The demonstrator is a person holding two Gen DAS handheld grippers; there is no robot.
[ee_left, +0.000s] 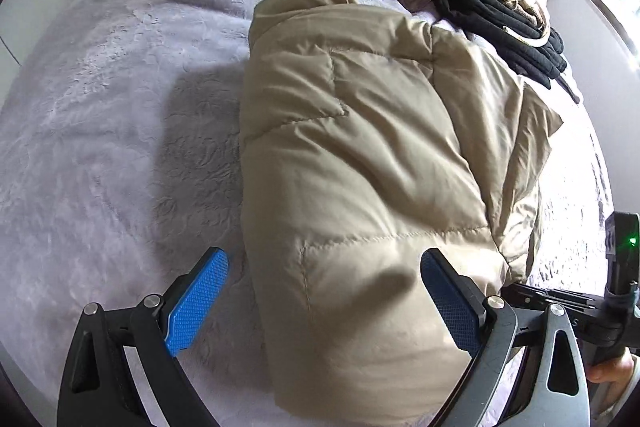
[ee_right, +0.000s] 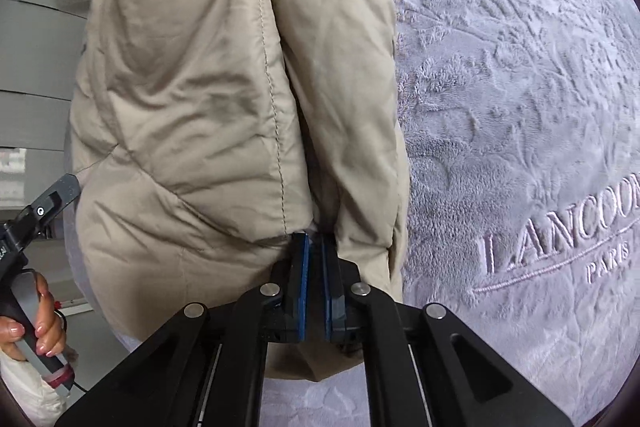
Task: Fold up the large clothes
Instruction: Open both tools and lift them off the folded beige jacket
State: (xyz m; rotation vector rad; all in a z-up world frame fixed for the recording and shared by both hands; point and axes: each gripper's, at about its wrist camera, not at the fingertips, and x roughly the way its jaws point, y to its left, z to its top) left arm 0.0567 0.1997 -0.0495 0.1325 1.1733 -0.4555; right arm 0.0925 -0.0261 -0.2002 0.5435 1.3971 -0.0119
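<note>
Right hand-held gripper [ee_right: 315,239] pinches the beige puffer jacket [ee_right: 192,99] hem just ahead; left hand-held gripper [ee_left: 324,283] hangs wide above it. Pull evenly, keeping layers aligned.

The left gripper [ee_left: 324,291] is pointing steeply downward, its 2 blue-padded jaws standing wide apart and gripping nothing. The right gripper [ee_right: 316,247] is also angling steeply down, its jaws pressing nearly together. A hand [ee_right: 38,323] is wrapping around a gripper handle.

Smooth, faintly glossy quilted jacket [ee_left: 360,147] on matt plush blanket [ee_left: 120,107], seemingly fleece.
</note>
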